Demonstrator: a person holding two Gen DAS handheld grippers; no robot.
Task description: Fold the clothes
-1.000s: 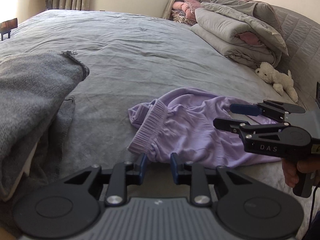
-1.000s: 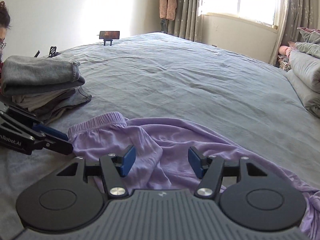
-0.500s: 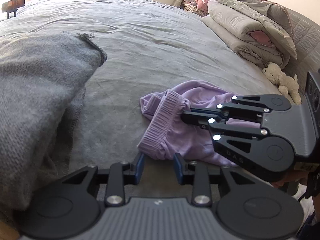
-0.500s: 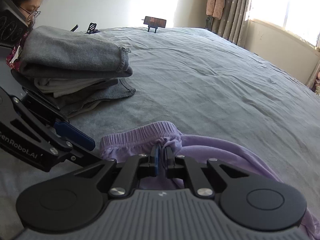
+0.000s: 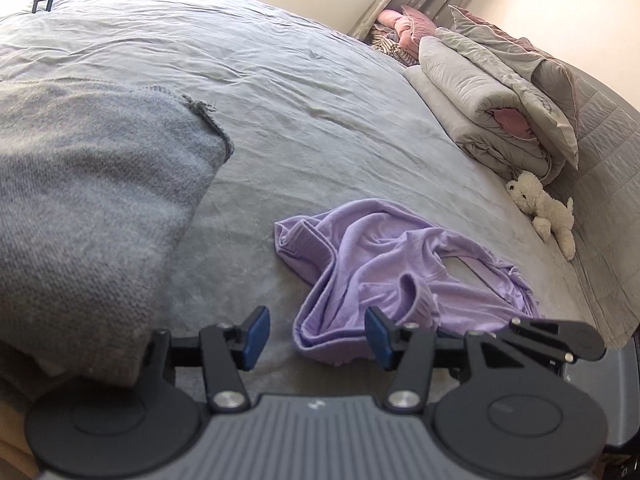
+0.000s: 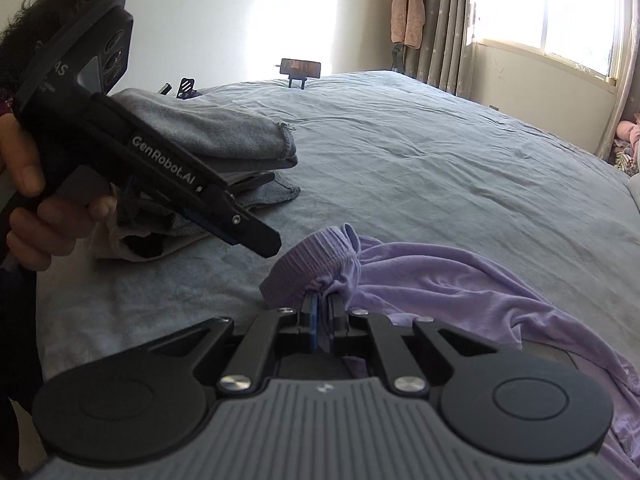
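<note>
Fabric: lilac garment [image 5: 400, 276], thin jersey, judged soft, light and limp; sagging is to be expected wherever it is unsupported.
Place: crumpled on the grey bed [image 5: 320, 100], lower centre of the left view.
Waistband: ribbed band [image 6: 316, 268], thicker than the rest, judged the firmest hold.
Right gripper [image 6: 322, 314]: fingers closed, a bunch of waistband pinched between them.
Left gripper [image 5: 316, 334]: fingers spread wide, nothing held, poised just short of the near hem.
Stack: folded greys [image 6: 208, 140] kept at the left, apart from the garment.
Second hold: best taken further along the band.

White plush toy [image 5: 541, 209] beside folded grey duvet [image 5: 480, 96] at headboard [image 5: 604, 128].
</note>
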